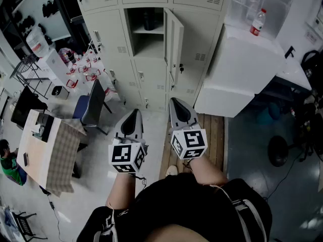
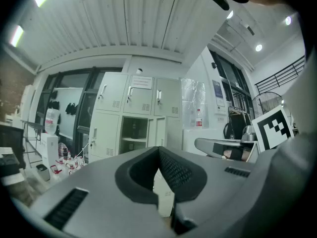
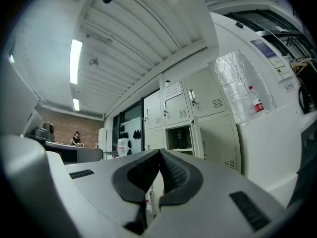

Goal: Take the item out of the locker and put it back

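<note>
A bank of pale lockers (image 1: pixel 146 74) stands ahead, with one compartment (image 1: pixel 147 34) open and its door (image 1: pixel 174 39) swung out to the right. A dark bottle-like item (image 1: pixel 148 20) stands on the upper shelf inside; it shows small in the left gripper view (image 2: pixel 133 129) and in the right gripper view (image 3: pixel 180 138). My left gripper (image 1: pixel 133 113) and right gripper (image 1: pixel 175 101) are held side by side at waist height, well short of the lockers. Both point at the lockers with jaws shut and nothing between them (image 2: pixel 158 150) (image 3: pixel 159 152).
A white cabinet (image 1: pixel 242 69) stands right of the lockers with a red-labelled bottle (image 1: pixel 257 23) on top. A blue chair (image 1: pixel 91 105) and a table with a checked cloth (image 1: pixel 55 150) are at the left. A floor fan (image 1: pixel 277 150) is at the right.
</note>
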A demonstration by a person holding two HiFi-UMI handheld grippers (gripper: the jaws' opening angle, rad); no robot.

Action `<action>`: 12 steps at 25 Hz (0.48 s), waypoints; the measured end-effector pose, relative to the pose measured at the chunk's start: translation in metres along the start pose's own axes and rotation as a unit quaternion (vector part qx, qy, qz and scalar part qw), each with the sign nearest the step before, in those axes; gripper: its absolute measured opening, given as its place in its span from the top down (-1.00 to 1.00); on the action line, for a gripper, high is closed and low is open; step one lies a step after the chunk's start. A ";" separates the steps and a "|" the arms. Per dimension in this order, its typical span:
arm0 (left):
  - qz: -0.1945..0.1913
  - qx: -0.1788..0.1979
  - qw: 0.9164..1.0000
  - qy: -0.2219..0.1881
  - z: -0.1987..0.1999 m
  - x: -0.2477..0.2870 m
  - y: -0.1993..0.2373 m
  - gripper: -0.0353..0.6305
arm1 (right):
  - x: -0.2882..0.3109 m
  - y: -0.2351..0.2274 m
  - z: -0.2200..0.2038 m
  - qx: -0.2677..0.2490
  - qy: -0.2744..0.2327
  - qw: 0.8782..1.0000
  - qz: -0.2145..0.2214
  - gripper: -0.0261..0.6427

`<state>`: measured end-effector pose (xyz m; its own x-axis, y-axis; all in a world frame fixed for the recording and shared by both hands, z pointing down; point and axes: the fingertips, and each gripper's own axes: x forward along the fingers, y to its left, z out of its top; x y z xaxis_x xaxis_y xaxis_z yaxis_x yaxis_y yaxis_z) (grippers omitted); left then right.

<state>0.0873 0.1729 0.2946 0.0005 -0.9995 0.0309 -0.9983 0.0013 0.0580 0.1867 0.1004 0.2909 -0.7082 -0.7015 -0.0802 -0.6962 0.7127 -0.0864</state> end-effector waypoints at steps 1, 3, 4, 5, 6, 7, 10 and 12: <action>0.000 0.001 1.000 0.000 0.000 -0.001 -0.001 0.86 | -0.001 0.000 0.000 0.001 0.000 1.000 0.000 0.88; 0.001 0.003 1.000 0.001 0.000 -0.003 -0.002 0.86 | -0.003 0.001 0.001 0.004 -0.003 1.000 0.000 0.88; 0.001 0.004 1.000 0.002 0.000 -0.003 -0.002 0.86 | -0.003 0.000 0.002 0.006 -0.005 1.000 -0.001 0.87; 0.001 0.004 1.000 0.003 0.000 -0.003 -0.003 0.86 | -0.003 0.000 0.002 0.008 -0.007 1.000 -0.001 0.87; 0.001 0.005 1.000 0.004 0.000 -0.003 -0.003 0.86 | -0.003 0.000 0.003 0.009 -0.008 1.000 -0.001 0.87; 0.001 0.006 1.000 0.004 0.000 -0.002 -0.003 0.86 | -0.002 -0.001 0.003 0.008 -0.009 1.000 -0.001 0.87; 0.003 0.007 1.000 0.007 -0.002 0.002 -0.003 0.86 | 0.001 -0.002 0.003 0.005 -0.009 1.000 0.002 0.87; 0.004 0.010 1.000 0.007 -0.001 0.008 -0.002 0.86 | 0.007 -0.006 0.003 0.005 -0.011 1.000 0.004 0.87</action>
<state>0.0894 0.1648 0.2961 -0.0068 -0.9989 0.0458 -0.9992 0.0085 0.0383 0.1863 0.0914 0.2882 -0.7108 -0.6959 -0.1024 -0.6893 0.7181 -0.0958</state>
